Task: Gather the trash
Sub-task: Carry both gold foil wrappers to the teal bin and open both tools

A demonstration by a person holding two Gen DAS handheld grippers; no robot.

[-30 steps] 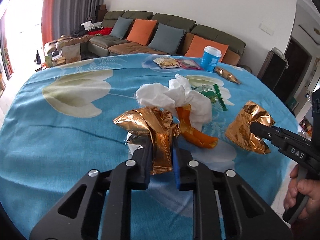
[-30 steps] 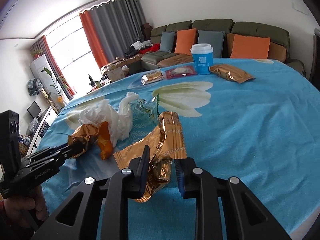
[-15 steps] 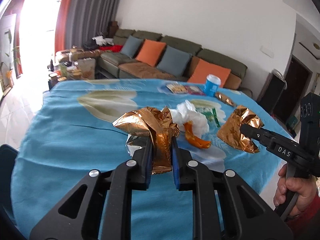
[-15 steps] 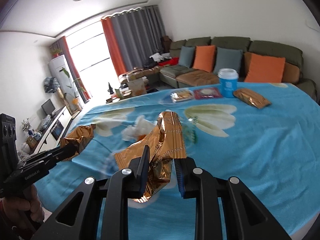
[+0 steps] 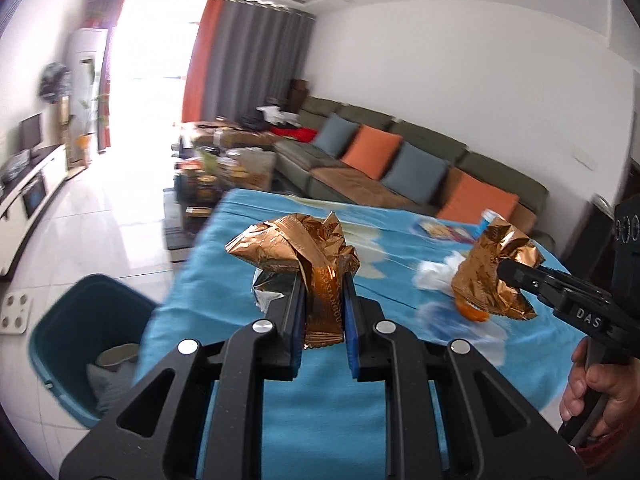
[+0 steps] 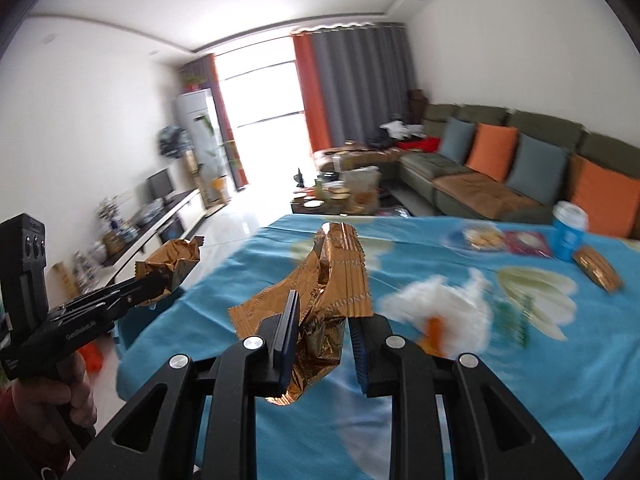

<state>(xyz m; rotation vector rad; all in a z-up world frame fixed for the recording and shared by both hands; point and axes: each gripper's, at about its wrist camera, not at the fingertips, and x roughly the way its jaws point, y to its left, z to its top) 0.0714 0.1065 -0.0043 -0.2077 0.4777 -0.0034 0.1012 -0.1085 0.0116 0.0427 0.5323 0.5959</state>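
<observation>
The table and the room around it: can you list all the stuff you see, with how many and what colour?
Foil wrappers: two, gold, one in the left gripper, one in the right gripper.
Tissue: one wad, white, on the table.
Peel: one, orange, by the tissue.
Cup: one, blue, far table edge.
Snack packet: one, gold, beside the cup.
Table: one, blue flowered cloth.
Bin: one, teal, on the floor left of the table.
Sofa: one, green, orange and grey cushions.
Left gripper: black, shut.
Right gripper: black, shut.
</observation>
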